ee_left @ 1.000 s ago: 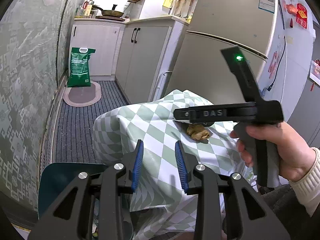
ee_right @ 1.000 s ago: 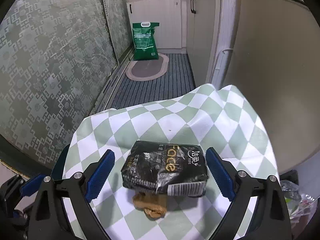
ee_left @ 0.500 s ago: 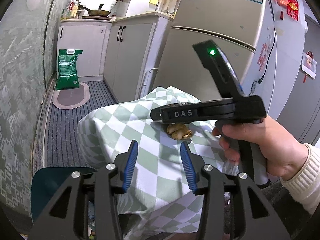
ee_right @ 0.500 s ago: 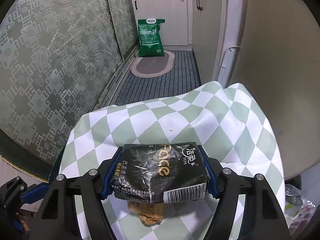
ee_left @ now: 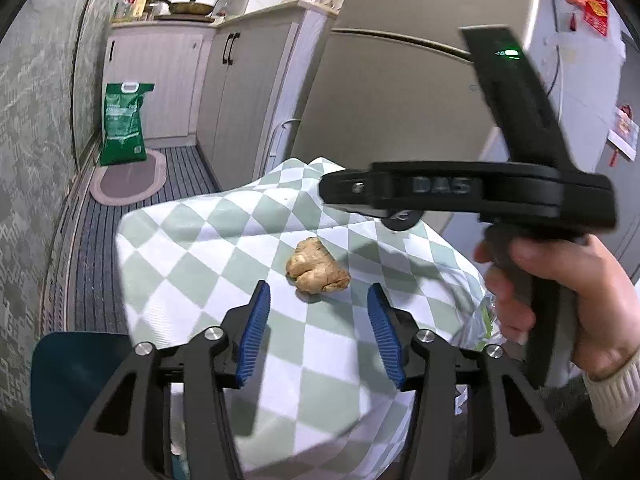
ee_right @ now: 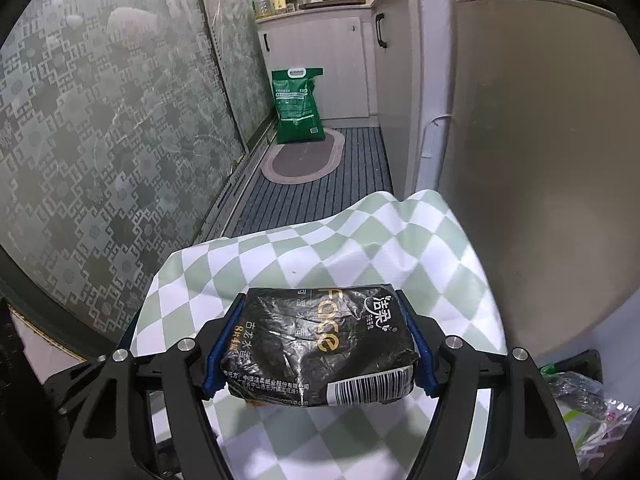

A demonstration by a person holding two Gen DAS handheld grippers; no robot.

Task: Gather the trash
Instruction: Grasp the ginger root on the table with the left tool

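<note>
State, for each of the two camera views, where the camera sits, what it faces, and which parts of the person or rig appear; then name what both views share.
Left wrist: sits on the left gripper, whose jaws are opening, facing the ginger piece on the checked cloth; the right hand shows.
Right wrist: sits on the right gripper, facing down the kitchen floor; its pads clamp the black tissue pack.
Shared: checked cloth, green bag, fridge.
</note>
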